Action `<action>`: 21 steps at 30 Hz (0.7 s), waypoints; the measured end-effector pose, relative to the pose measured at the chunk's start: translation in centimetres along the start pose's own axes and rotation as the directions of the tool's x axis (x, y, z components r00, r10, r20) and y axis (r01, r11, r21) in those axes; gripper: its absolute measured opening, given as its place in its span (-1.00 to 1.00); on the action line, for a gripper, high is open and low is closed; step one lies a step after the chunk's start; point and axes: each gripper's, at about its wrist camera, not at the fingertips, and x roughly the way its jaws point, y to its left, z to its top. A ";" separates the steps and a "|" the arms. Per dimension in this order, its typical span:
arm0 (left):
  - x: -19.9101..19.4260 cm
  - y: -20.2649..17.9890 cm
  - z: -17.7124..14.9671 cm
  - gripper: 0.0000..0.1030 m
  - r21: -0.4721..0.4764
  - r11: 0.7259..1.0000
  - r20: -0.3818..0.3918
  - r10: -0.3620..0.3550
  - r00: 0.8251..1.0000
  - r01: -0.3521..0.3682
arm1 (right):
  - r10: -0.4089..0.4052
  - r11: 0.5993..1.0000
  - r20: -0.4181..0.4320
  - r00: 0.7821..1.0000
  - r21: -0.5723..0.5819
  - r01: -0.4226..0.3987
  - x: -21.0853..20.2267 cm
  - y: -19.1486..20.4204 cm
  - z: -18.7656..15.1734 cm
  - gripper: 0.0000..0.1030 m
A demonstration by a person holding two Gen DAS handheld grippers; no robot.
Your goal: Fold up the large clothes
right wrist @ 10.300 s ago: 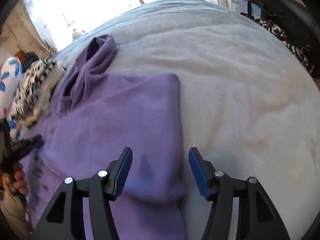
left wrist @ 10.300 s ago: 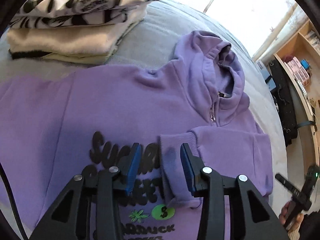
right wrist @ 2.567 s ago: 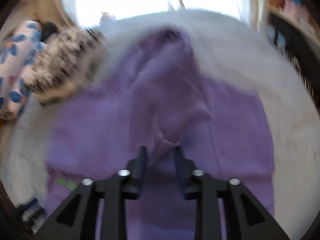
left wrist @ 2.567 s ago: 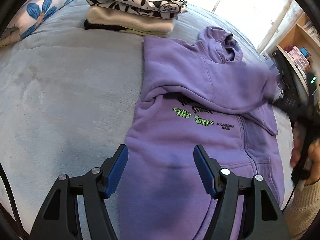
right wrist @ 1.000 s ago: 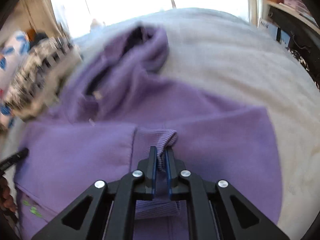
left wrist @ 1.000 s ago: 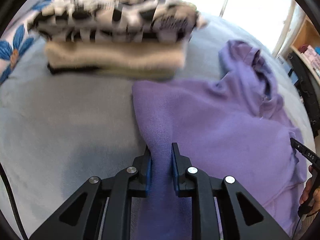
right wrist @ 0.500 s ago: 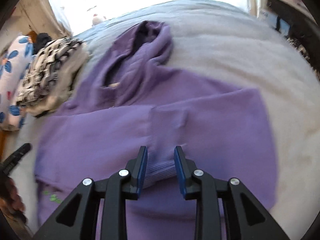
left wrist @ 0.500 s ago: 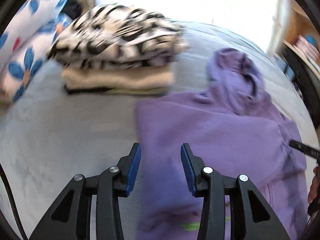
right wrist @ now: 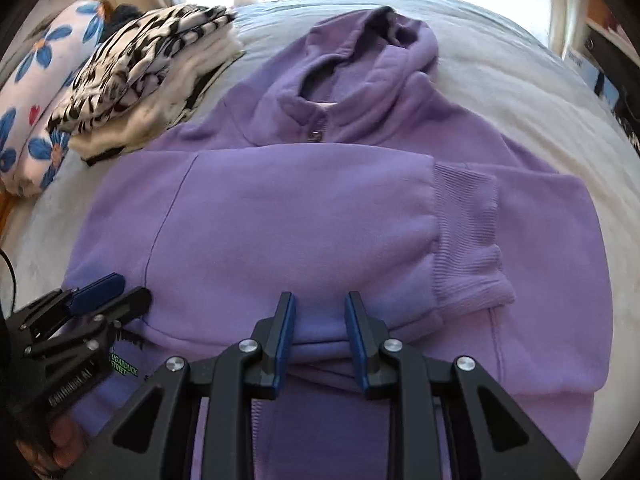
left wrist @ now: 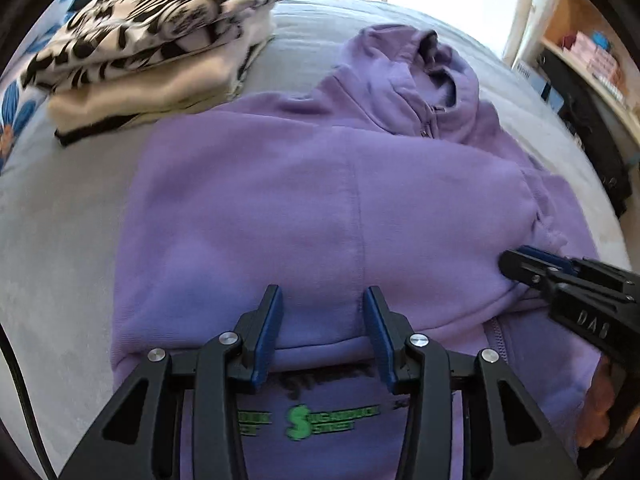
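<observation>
A purple hoodie (left wrist: 320, 200) lies face up on the grey bed cover (left wrist: 60, 220), hood (left wrist: 420, 64) at the far end. One sleeve is folded across the chest and ends in a ribbed cuff (right wrist: 468, 236) on the right. My left gripper (left wrist: 322, 294) hovers over the near edge of that sleeve, its jaws opening, no fabric pinched between them. My right gripper (right wrist: 320, 300) hovers over the same hoodie (right wrist: 300, 220), jaws closing with a gap and gripping nothing. Each view shows the other tool: the right gripper (left wrist: 516, 264), the left gripper (right wrist: 120, 290).
A stack of folded clothes (left wrist: 152, 40), black-and-white print on top, sits at the far left, also seen as a stack (right wrist: 152, 60) in the right view. A floral pillow (right wrist: 40, 92) lies beyond it. Shelves and dark gear (left wrist: 580, 120) stand past the bed's right edge.
Both grippers were shut on the sleeve a second ago, the right one on its cuff. They let go, drew back toward the hem, and the sleeve now lies flat across the chest.
</observation>
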 end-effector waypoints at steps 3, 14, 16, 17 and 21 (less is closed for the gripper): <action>-0.8 2.3 -0.1 -0.16 -0.050 0.999 0.011 0.011 1.000 -0.011 | -0.077 0.996 0.022 0.997 0.046 0.075 -0.7 -2.4 0.0 -0.71; -0.9 2.7 -0.5 -0.16 -0.032 0.995 0.027 0.091 0.995 -0.091 | -0.084 0.994 0.055 0.995 0.071 0.080 -0.9 -2.5 -1.4 -0.76; -1.1 2.5 -0.5 -0.16 -0.028 0.995 0.029 0.100 0.995 -0.099 | -0.097 0.993 0.067 0.993 0.076 0.092 -0.8 -2.3 -1.6 -0.74; -1.3 2.5 -0.6 -0.16 -0.029 0.995 0.030 0.099 0.995 -0.098 | -0.099 0.992 0.066 0.993 0.079 0.093 -0.7 -2.3 -1.6 -0.73; -1.8 2.8 -0.7 -0.15 -0.049 0.995 0.024 0.087 0.996 -0.086 | -0.085 0.992 0.017 0.996 0.094 0.083 0.2 -2.5 -1.2 -0.67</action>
